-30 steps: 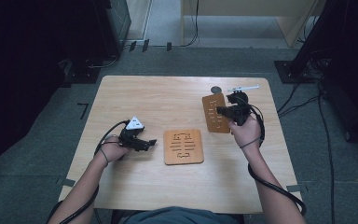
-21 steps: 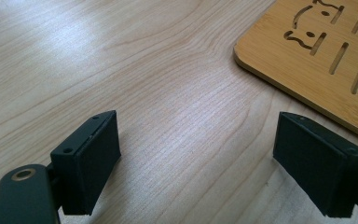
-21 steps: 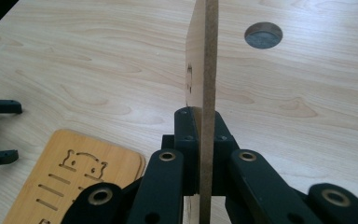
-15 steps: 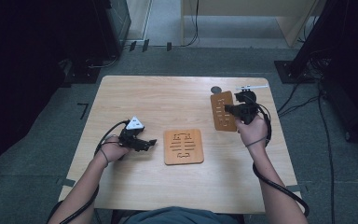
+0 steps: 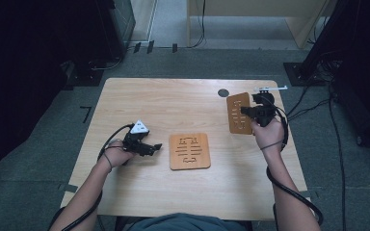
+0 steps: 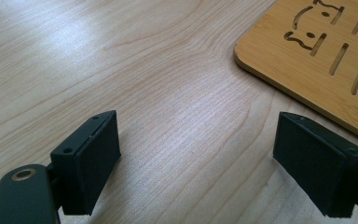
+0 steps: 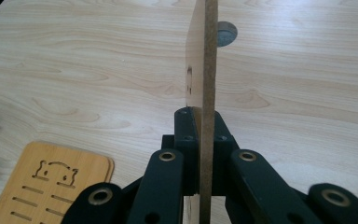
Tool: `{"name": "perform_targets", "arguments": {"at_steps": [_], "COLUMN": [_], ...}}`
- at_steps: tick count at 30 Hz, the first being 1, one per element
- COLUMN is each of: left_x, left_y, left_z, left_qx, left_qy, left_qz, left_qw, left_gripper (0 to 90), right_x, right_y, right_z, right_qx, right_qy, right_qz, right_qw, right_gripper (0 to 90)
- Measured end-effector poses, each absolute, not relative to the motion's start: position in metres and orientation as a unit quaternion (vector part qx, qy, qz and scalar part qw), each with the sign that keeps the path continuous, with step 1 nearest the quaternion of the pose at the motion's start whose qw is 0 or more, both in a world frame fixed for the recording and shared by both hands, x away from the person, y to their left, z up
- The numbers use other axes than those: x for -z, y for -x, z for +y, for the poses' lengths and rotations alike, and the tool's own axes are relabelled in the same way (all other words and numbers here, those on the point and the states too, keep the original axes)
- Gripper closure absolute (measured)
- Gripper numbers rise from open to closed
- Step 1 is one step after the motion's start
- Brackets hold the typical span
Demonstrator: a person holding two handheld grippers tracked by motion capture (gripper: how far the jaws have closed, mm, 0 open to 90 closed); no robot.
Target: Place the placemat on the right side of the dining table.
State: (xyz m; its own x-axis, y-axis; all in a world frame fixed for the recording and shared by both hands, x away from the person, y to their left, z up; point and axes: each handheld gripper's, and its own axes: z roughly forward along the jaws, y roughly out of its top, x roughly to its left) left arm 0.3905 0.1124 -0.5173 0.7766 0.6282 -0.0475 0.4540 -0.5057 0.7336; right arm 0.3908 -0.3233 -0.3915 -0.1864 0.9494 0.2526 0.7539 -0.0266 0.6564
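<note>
A square wooden board (image 5: 189,151) with cut slots and a small bear face lies flat at the middle of the table (image 5: 173,106). A second, similar board (image 5: 238,113) is held on edge above the table's right side, with my right gripper (image 5: 248,111) shut on it. The right gripper view looks along that board's thin edge (image 7: 208,70), clamped between the jaws of the right gripper (image 7: 200,126). My left gripper (image 5: 156,147) rests on the table left of the flat board. Its fingers (image 6: 91,163) are wide apart with nothing between them, and the flat board's corner (image 6: 321,60) lies just beyond.
A round grey grommet (image 5: 223,92) sits in the tabletop behind the held board. A small white part (image 5: 270,88) lies at the far right edge. Black cables trail from both grippers along the forearms. Bare wood lies left and in front.
My right gripper has carried the upright board to the right, toward the table's right edge. The left gripper and the flat board have not moved.
</note>
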Motion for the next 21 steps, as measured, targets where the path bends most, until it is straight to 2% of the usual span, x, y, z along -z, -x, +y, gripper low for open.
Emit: {"name": "perform_targets", "arguments": {"at_steps": [21], "left_x": [0.517], "left_y": [-0.390], "left_z": [0.112], "left_qx": [-0.113], "left_qy": [-0.860], "left_qz": [0.316], "left_qw": [0.385], "left_gripper": [13.7], "right_x": [0.387], "right_y": [-0.387], "right_z": [-0.354], "right_qx": [-0.340], "right_qy": [-0.656], "right_qz": [0.658], "right_qw": [0.144], "right_gripper": [87.6]}}
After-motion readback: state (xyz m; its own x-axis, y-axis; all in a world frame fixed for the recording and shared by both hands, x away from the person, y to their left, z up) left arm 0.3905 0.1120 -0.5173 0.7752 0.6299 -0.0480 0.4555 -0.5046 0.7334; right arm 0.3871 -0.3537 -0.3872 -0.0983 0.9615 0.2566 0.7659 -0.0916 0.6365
